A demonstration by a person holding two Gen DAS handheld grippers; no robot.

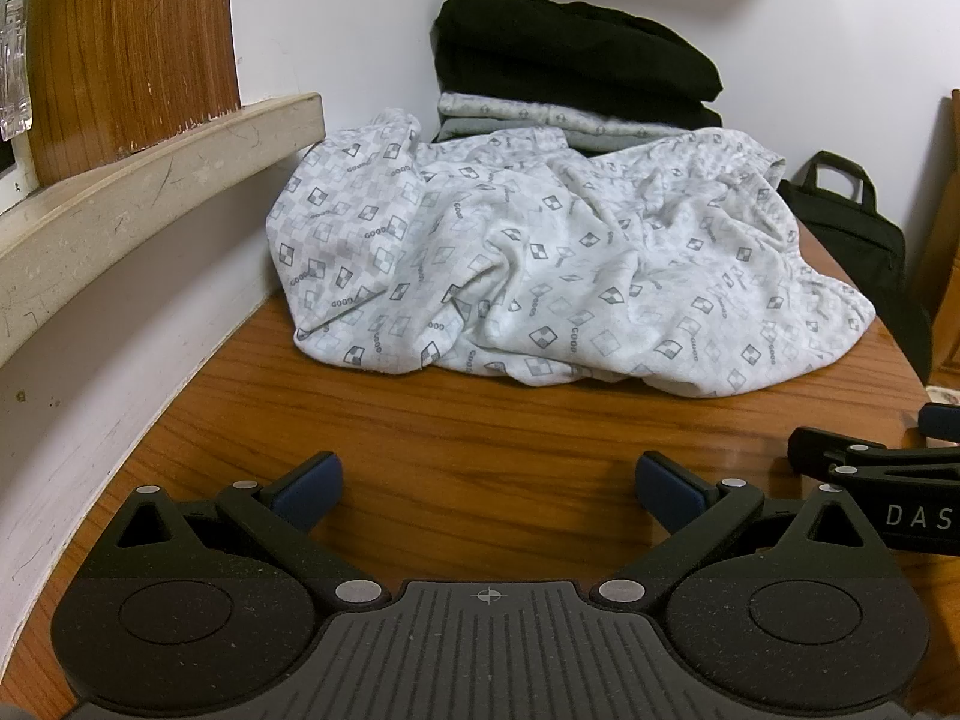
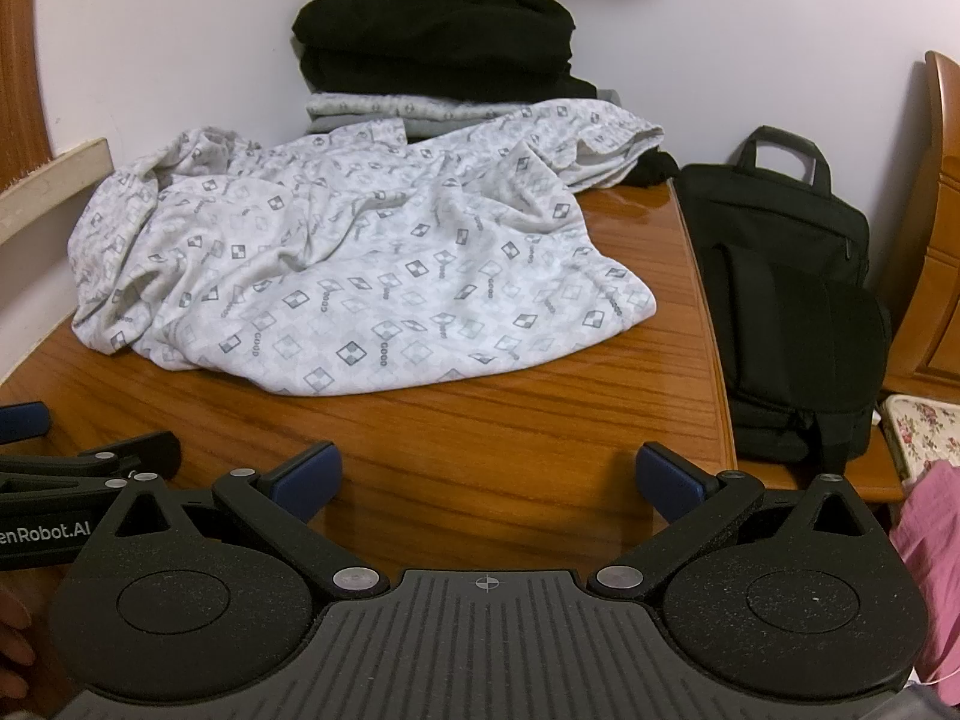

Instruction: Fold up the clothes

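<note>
Folding hadn't started: patterned garment (image 1: 528, 264) lay crumpled mid-bench (image 1: 456, 438), in front of the folded stack (image 1: 570, 78). My left gripper (image 1: 489, 483) and right gripper (image 2: 489, 477) gaped empty, well short; next I'd need an edge.

Looks like somebody's home, probably a bedroom corner. There's a glossy wooden table (image 2: 540, 438) pushed up against plain white walls, with a stack of folded clothes (image 2: 438, 54) at the back. A black laptop bag (image 2: 786, 300) sits beside the table, a floral cushion (image 2: 927, 426) is at the right edge, and there's carved wooden furniture (image 2: 942, 228) that might be a headboard, hard to tell.
</note>
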